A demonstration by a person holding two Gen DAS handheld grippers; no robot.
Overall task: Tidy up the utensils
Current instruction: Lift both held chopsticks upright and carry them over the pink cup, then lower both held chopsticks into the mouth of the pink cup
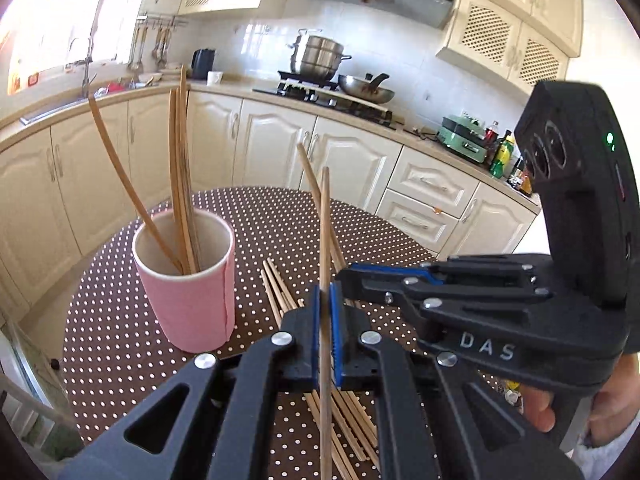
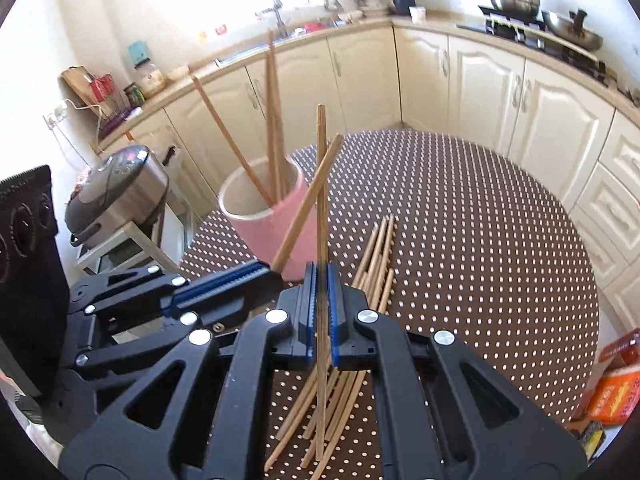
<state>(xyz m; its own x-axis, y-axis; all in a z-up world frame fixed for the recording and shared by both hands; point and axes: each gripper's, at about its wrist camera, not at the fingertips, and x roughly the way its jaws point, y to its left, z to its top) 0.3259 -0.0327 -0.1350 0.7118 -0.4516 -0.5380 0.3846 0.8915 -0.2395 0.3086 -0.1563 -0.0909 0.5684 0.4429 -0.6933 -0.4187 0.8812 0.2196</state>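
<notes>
While each gripper — left gripper, right gripper — pinches one chopstick, the next move is dropping them into the pink cup.

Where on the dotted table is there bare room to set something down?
Free: the brown dotted tablecloth beyond and right of the loose wooden chopsticks, toward the cream cabinets. Crowded: between the pink cup and that pile.

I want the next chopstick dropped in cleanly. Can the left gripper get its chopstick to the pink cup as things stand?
Probably yes: the left gripper is shut on a chopstick, and the pink cup stands close by, mouth open, with room beside the chopsticks inside.
</notes>
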